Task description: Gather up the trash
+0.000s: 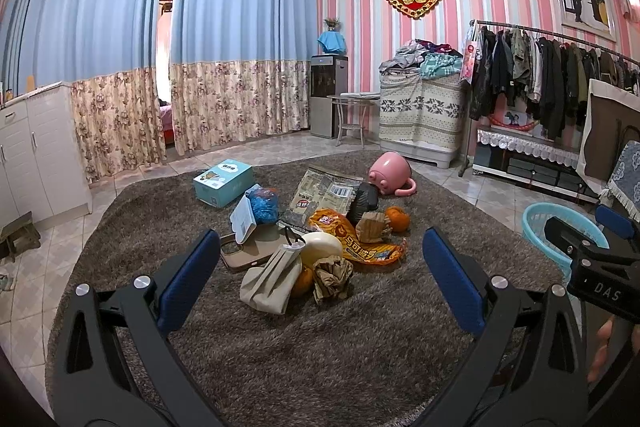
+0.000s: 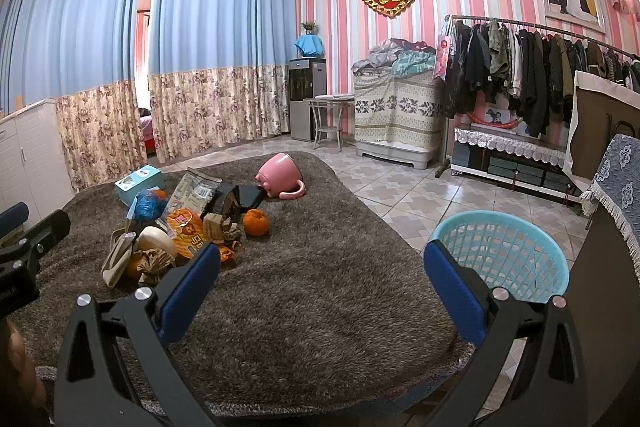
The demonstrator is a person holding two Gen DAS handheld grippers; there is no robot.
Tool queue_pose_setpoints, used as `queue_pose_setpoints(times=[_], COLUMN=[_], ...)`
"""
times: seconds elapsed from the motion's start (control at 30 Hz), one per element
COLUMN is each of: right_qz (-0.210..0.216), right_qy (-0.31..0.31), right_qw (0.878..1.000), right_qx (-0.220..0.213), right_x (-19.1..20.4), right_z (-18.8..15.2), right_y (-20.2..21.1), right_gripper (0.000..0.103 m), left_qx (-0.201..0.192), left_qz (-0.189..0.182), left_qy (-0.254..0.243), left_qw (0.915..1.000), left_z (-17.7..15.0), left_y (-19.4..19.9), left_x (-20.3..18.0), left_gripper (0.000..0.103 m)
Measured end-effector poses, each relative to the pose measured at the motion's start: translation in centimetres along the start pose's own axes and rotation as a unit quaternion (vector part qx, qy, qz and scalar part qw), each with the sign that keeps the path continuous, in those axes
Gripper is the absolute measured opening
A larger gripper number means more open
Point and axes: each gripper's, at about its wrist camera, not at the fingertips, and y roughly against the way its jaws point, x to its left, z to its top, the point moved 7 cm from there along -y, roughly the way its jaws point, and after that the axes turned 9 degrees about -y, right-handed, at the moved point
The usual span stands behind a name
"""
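Note:
A pile of clutter lies on the brown shag rug (image 1: 320,327): a crumpled brown paper ball (image 1: 332,277), an orange snack wrapper (image 1: 352,237), a printed food packet (image 1: 324,189), a blue plastic bag (image 1: 262,205), oranges (image 1: 397,218) and a beige pouch (image 1: 272,281). My left gripper (image 1: 320,279) is open and empty, just short of the pile. My right gripper (image 2: 320,287) is open and empty over bare rug, with the pile (image 2: 180,231) to its left. A light blue mesh basket (image 2: 500,251) stands on the floor by its right finger.
A pink mug (image 1: 390,173) lies tipped over behind the pile, and a teal box (image 1: 224,183) sits at the rug's far left. A clothes rack (image 2: 540,75), low shelf and covered furniture line the right side. White cabinets (image 1: 36,155) stand on the left.

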Motion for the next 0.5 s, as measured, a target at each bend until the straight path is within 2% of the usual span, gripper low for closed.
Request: queue_pose_setpoints(times=[0.5], right_qz=[-0.001], right_qy=[-0.001], right_qw=[1.0], right_qx=[0.001], right_x=[-0.17], right_z=[0.18], right_y=[0.23], right_gripper=[0.099], left_qx=[0.001], left_qz=[0.0], left_qy=[0.0], left_qw=[1.0], left_z=[0.06], left_y=[0.27], left_x=[-0.35], left_gripper=[0.098])
